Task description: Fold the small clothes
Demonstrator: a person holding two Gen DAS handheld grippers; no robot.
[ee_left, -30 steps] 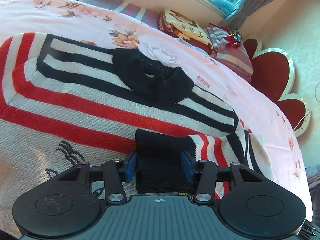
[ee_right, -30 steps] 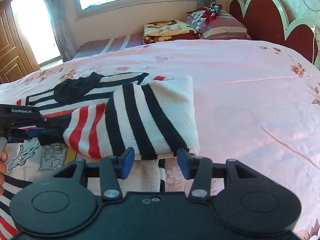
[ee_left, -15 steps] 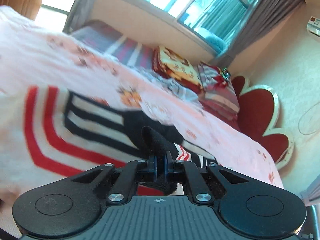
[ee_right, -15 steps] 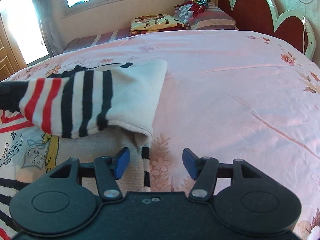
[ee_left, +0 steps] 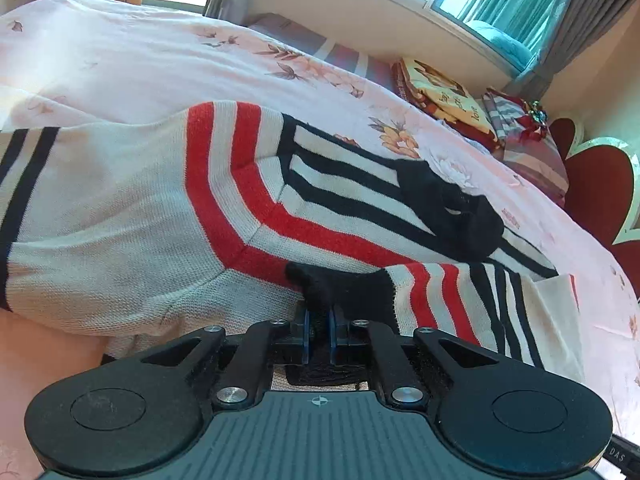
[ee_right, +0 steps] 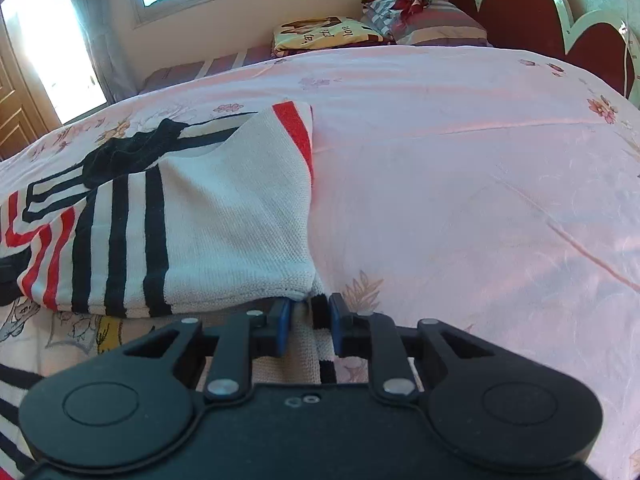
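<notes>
A small knitted sweater point(ee_left: 168, 216) with red, black and cream stripes and a black collar point(ee_left: 452, 208) lies on the pink floral bedspread point(ee_left: 120, 56). One sleeve is folded across its front. My left gripper point(ee_left: 318, 334) is shut on the sleeve's black cuff point(ee_left: 344, 292). In the right wrist view the folded sleeve point(ee_right: 224, 232) lies over the sweater body. My right gripper point(ee_right: 306, 322) is narrowed around the sweater's side edge point(ee_right: 308, 332), which runs between the blue pads point(ee_right: 283, 326).
Pillows and folded blankets point(ee_right: 320, 34) lie at the head of the bed by the red scalloped headboard point(ee_right: 520, 16). A window and curtains are behind. Bare pink bedspread point(ee_right: 480, 184) stretches to the right of the sweater.
My left gripper closed on the black cuff, lifted it, and now holds it low over the sweater. My right gripper moved onto the sweater's side edge and narrowed around it.
</notes>
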